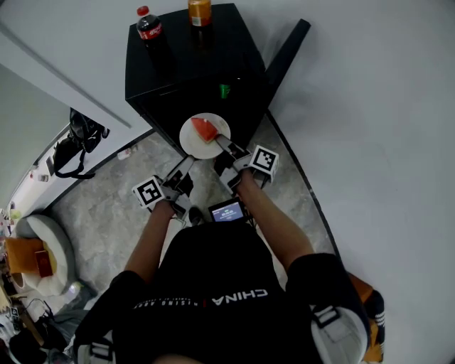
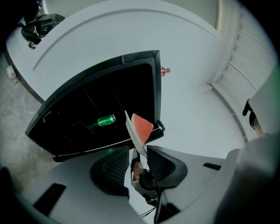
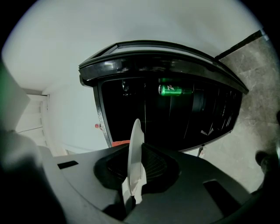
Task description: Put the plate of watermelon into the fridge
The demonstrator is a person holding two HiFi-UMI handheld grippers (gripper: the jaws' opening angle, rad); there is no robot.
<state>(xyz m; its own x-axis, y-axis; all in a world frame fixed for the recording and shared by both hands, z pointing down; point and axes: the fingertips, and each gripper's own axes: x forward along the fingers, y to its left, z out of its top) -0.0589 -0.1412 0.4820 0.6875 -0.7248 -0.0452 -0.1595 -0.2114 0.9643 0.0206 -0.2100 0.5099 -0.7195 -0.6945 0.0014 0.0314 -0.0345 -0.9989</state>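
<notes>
A white plate [image 1: 193, 140] with a red watermelon wedge [image 1: 206, 130] hangs in front of the open black fridge [image 1: 192, 64]. My right gripper [image 1: 222, 143] is shut on the plate's near right rim. In the right gripper view the plate [image 3: 135, 146] stands edge-on, pinched between the pads. My left gripper [image 1: 188, 163] reaches the near left rim. In the left gripper view the plate [image 2: 134, 134] and the watermelon [image 2: 142, 126] sit between its jaws [image 2: 139, 154], which stand open, with a gap beside the left pad. A green can [image 2: 106, 120] lies inside the fridge.
A cola bottle [image 1: 149, 25] and an orange bottle [image 1: 200, 11] stand on the fridge top. The fridge door [image 1: 288, 46] is swung open to the right. A small screen [image 1: 227, 211] hangs at the person's chest. Black bags [image 1: 78, 142] lie on the floor at the left.
</notes>
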